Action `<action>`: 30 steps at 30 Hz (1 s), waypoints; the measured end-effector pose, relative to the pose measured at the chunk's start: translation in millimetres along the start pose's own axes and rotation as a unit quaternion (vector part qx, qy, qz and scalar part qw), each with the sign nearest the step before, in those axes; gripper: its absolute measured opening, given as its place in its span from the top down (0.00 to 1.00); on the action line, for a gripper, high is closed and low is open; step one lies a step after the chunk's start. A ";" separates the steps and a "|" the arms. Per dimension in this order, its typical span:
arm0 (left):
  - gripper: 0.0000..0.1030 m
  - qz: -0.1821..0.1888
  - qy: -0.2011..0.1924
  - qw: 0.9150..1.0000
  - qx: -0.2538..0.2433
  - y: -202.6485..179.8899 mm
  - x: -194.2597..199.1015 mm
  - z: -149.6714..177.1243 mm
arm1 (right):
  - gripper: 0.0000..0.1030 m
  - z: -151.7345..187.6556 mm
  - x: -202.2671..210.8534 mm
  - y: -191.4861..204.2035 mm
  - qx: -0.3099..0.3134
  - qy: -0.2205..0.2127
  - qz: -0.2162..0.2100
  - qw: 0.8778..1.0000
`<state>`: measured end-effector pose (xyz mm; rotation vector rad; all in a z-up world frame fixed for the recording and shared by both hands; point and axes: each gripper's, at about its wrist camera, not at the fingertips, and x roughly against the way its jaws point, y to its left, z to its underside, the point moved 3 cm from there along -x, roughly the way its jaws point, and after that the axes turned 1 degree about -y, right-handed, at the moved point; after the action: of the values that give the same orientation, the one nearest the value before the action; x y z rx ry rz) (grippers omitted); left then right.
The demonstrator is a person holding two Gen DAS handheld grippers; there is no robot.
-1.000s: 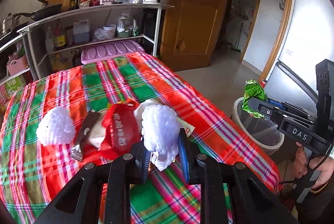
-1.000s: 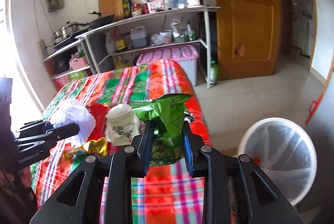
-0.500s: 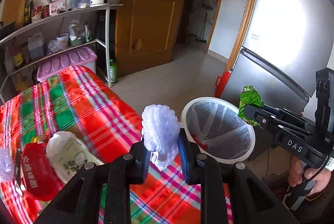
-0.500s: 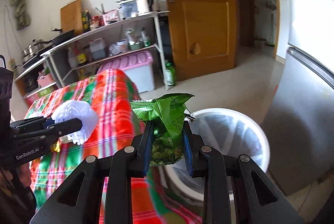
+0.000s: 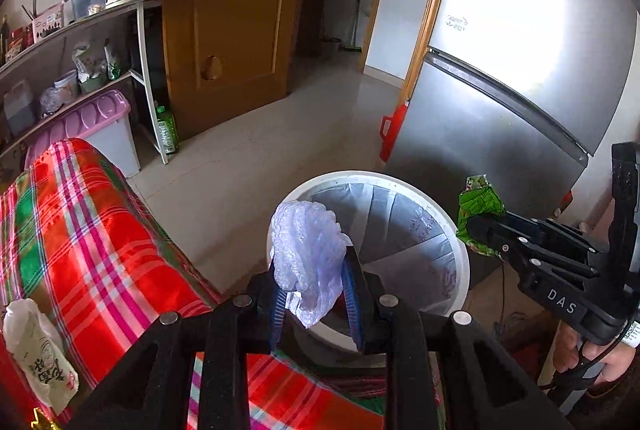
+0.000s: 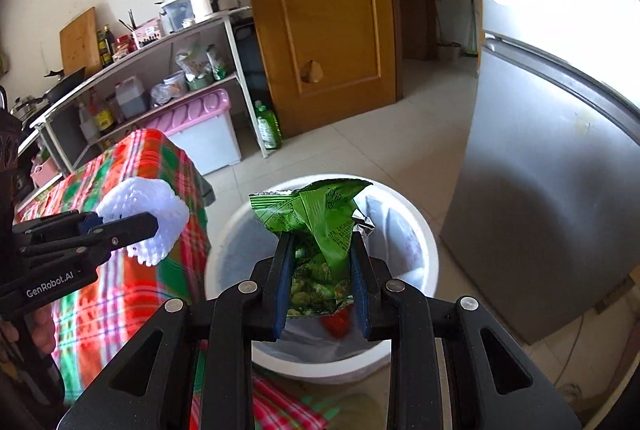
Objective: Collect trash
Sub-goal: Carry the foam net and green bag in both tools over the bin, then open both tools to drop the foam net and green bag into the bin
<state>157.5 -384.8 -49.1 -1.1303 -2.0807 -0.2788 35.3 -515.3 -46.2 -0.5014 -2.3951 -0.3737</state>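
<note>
- The left gripper [image 5: 316, 294] clamps a white foam net sleeve [image 5: 306, 250], a puffy, honeycomb-meshed wad, soft and translucent; it bulges above the blue-padded fingers and a loose flap hangs below them.
- In the left wrist view the sleeve sits over the near rim of the trash bin [image 5: 460, 250], just off the corner of the table.
- The right gripper [image 6: 320, 282] is closed on a green snack bag [image 6: 320, 226], crinkled glossy foil with a silvery inner lining showing at a torn edge; its creased top fans out above the fingers.
- The bag hangs directly over the bin's open mouth in the right wrist view.
- The trash bin is a round white plastic pail lined with a thin grey bag that falls in pleated folds; something red lies at the bottom.
- The table wears a shiny plaid cloth [image 5: 92, 250] of red, green and pink stripes, draping over its edge next to the bin.
- A crumpled white wrapper [image 5: 38, 358] with printed characters lies on the cloth near the table's near edge.
- A smooth, matte grey fridge [image 6: 560, 189] stands just behind the bin.
- A panelled wooden door [image 6: 320, 29] closes the far wall.
</note>
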 end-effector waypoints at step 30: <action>0.41 -0.019 0.060 0.998 0.008 -12.0 -62.5 2.3 | 0.47 13.4 -50.2 -28.1 -0.009 0.064 0.017 0.998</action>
<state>168.0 -430.4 -92.4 -1.0398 -1.9959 -0.3395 51.4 -547.9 -92.8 -0.5111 -2.2594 -0.3998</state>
